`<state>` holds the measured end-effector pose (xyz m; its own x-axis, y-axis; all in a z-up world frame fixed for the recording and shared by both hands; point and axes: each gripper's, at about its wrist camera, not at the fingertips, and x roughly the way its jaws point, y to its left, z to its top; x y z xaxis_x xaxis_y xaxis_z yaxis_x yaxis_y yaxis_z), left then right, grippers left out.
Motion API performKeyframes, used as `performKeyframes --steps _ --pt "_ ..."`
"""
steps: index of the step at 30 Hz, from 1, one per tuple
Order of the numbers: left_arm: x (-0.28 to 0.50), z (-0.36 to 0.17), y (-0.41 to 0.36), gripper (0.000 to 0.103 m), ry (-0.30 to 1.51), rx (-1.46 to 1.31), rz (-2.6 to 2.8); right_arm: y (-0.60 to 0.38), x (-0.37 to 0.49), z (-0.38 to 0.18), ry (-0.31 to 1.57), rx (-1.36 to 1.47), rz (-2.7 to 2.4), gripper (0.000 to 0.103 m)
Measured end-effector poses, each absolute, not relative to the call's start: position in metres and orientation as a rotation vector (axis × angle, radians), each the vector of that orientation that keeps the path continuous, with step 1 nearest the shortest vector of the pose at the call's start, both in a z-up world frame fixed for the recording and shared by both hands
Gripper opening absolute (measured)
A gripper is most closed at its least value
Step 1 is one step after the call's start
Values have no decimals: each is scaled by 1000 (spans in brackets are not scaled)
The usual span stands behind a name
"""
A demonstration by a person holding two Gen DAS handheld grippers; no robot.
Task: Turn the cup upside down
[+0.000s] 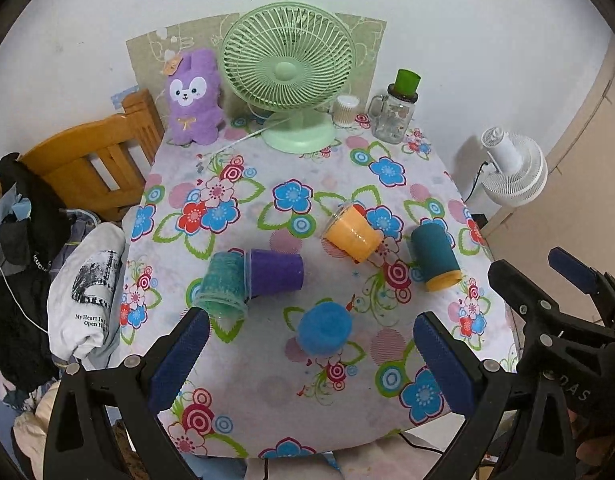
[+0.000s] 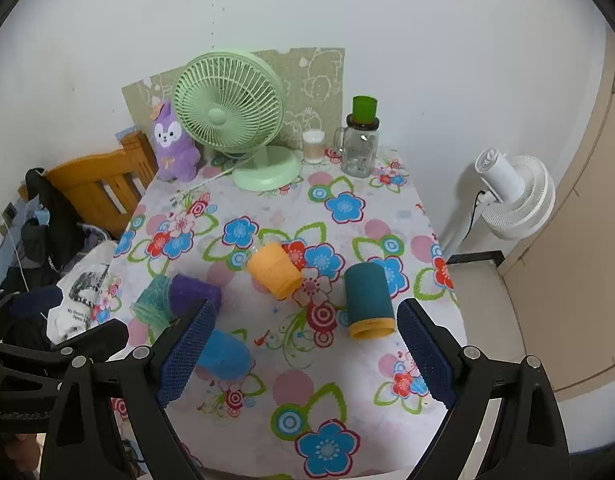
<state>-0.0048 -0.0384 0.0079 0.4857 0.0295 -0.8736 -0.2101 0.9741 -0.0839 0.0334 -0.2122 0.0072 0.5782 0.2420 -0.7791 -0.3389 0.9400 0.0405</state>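
Several felt-lined cups sit on the flowered tablecloth (image 1: 267, 376). A blue cup (image 1: 325, 330) (image 2: 224, 354) stands upside down near the front. A purple cup (image 1: 275, 272) (image 2: 193, 292) lies on its side, nested with a teal cup (image 1: 222, 283) (image 2: 153, 300). An orange cup (image 1: 351, 234) (image 2: 273, 270) lies tipped. A dark teal cup with an orange rim (image 1: 435, 258) (image 2: 367, 300) lies on its side. My left gripper (image 1: 309, 326) is open and empty, just in front of the blue cup. My right gripper (image 2: 305, 320) is open and empty, to the near side of the dark teal cup.
A green desk fan (image 1: 289, 76), a purple plush rabbit (image 1: 193, 98), a cotton swab jar (image 1: 345, 110) and a glass mug with a green cap (image 1: 393, 114) line the table's far edge. A wooden chair (image 1: 95, 156) with clothes stands left. A white floor fan (image 1: 511, 168) stands right.
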Motion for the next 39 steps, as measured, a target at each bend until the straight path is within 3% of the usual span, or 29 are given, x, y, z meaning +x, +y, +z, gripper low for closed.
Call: performKeyframes --steps 39 --pt "-5 15 -49 103 1016 -177 165 -223 32 10 871 -106 321 94"
